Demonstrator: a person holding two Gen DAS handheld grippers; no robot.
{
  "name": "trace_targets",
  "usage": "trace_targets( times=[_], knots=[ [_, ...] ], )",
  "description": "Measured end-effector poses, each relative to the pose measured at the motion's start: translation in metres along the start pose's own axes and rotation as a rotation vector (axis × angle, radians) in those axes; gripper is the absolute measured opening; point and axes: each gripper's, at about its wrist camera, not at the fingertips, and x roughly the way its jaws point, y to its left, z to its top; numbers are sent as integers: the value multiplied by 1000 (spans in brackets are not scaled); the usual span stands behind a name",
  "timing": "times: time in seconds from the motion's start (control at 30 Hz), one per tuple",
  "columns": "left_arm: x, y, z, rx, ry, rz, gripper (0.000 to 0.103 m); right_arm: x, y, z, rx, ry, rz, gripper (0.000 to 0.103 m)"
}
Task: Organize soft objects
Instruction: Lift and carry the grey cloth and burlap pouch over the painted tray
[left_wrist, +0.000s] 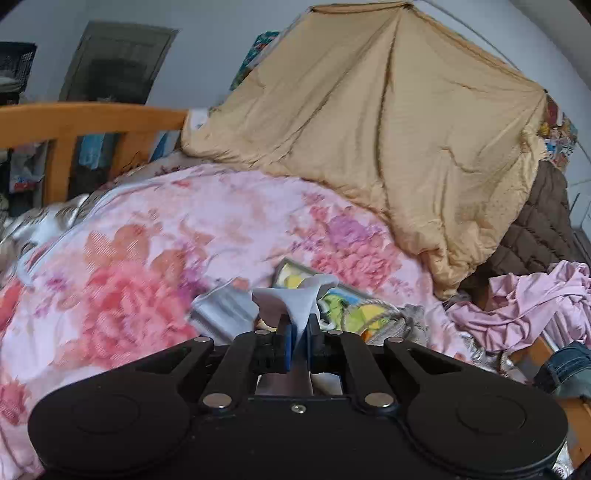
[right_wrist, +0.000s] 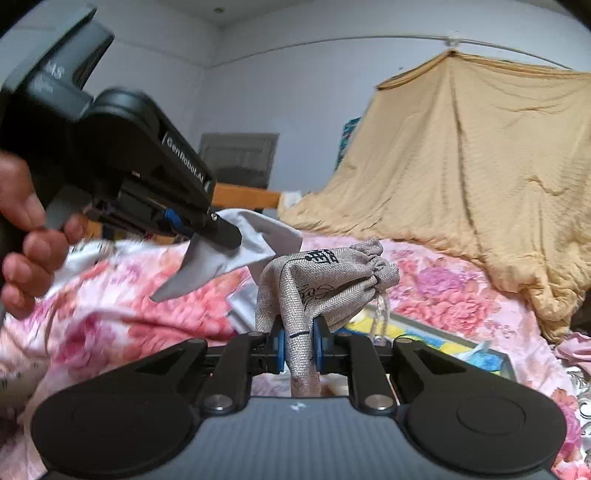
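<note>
Both lifted clear: my left gripper (left_wrist: 299, 332) pinches the white cloth (left_wrist: 295, 295), right gripper (right_wrist: 298, 339) clamps the pouch (right_wrist: 325, 280); next, somewhere tidy to drop them

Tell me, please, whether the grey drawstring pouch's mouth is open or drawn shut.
Drawn shut: the grey drawstring pouch's mouth is gathered tight, its cord dangling.
</note>
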Motion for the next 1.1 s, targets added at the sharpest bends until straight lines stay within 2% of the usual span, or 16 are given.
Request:
trace_targets(
  times=[0.27, 0.37, 0.5, 0.6, 0.8, 0.9, 1.1],
  knots=[
    [32, -52, 26, 58, -19, -32, 7, -1, -46, 23, 36, -26, -60, 16],
    [52, -66, 36, 65, -25, -41, 7, 14, -67, 28, 34, -43, -83, 16],
    [87, -75, 44, 27, -43, -46, 7, 41, -108, 28, 105, -47, -123, 16],
    [117, -83, 49, 40, -48, -46, 7, 63, -142, 25, 179, -26, -156, 17],
    [183, -99, 49, 52, -30, -49, 7, 93, -206, 6, 319, 54, -198, 17],
    [212, -103, 41, 38, -12, -56, 7, 103, -235, -10, 421, 96, -186, 17],
    [254, -103, 16, 21, 18, -56, 7, 113, -266, -41, 538, 143, -184, 17]
  ],
)
